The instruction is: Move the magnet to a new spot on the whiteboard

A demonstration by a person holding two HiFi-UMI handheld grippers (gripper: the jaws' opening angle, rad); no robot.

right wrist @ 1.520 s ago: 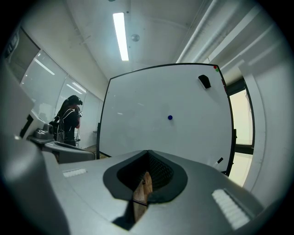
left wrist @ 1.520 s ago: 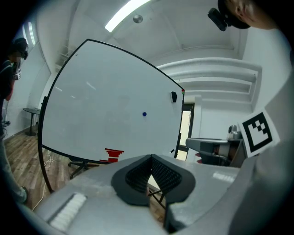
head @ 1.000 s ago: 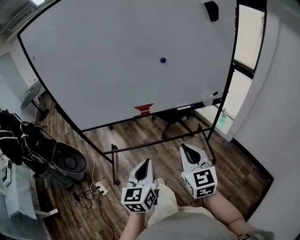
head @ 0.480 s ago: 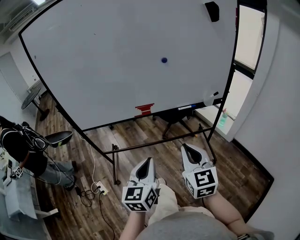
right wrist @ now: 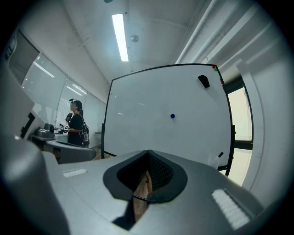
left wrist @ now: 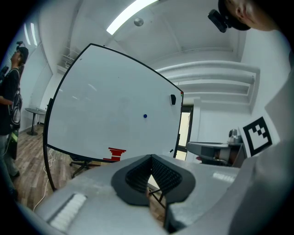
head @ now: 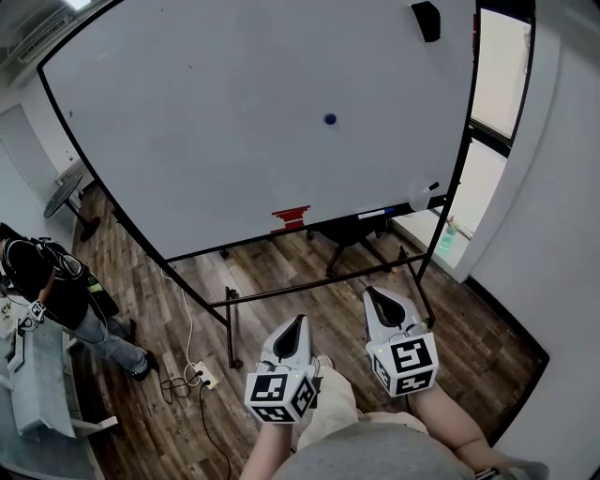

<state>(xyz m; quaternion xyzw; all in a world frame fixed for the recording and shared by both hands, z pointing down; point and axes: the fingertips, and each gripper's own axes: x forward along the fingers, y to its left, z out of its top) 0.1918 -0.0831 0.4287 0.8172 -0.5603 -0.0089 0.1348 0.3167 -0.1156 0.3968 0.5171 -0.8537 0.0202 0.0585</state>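
A small blue magnet (head: 330, 119) sticks right of the middle of the big whiteboard (head: 206, 131); it also shows in the left gripper view as the magnet (left wrist: 145, 116) and in the right gripper view as the magnet (right wrist: 172, 116). Both grippers hang low in front of my body, far short of the board. My left gripper (head: 295, 322) points up at the board with its jaws shut and nothing between them, as the left gripper (left wrist: 150, 158) shows close up. My right gripper (head: 375, 294) is beside it, shut and empty too, seen as the right gripper (right wrist: 148, 152).
A black eraser (head: 425, 21) sits at the board's top right, and a red block (head: 290, 218) and a white round thing (head: 419, 197) on its lower edge. The board's stand legs (head: 230, 323) cross the wooden floor. A person (head: 42, 277) stands at left near a power strip (head: 199, 380).
The person at the left edge has shifted and now stands more upright. Both grippers have hardly moved and the magnet stays where it was.
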